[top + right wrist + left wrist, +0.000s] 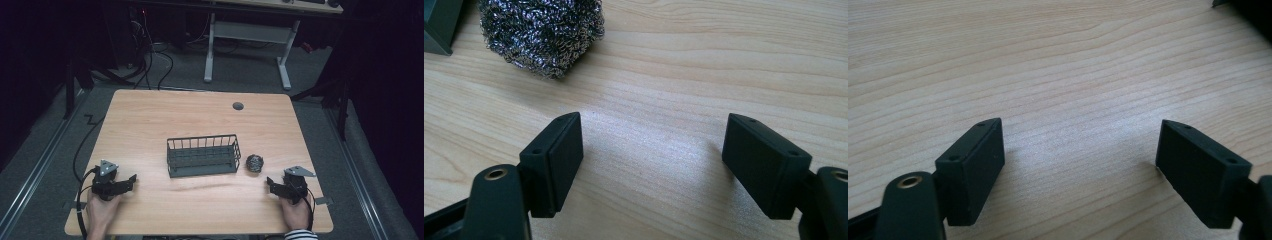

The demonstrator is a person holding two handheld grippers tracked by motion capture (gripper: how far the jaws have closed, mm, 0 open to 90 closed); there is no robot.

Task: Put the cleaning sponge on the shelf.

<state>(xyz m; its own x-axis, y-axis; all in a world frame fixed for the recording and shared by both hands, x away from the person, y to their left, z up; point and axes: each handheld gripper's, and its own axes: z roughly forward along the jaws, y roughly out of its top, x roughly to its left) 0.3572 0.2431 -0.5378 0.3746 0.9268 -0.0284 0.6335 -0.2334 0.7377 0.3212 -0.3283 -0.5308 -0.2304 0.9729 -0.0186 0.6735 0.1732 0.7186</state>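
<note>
Right tool (651, 150) rests low, agape, near steel scourer (541, 32).

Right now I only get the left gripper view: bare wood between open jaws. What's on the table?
Observer: A dark wire basket mid-table, nothing visible inside.
Operator: Anything else?
Observer: A steel scourer on the wood just right of the basket.
Operator: Which gripper is nearer it?
Observer: The right gripper; jaws open, nothing between them, scourer ahead and to their left in its own view.
</note>
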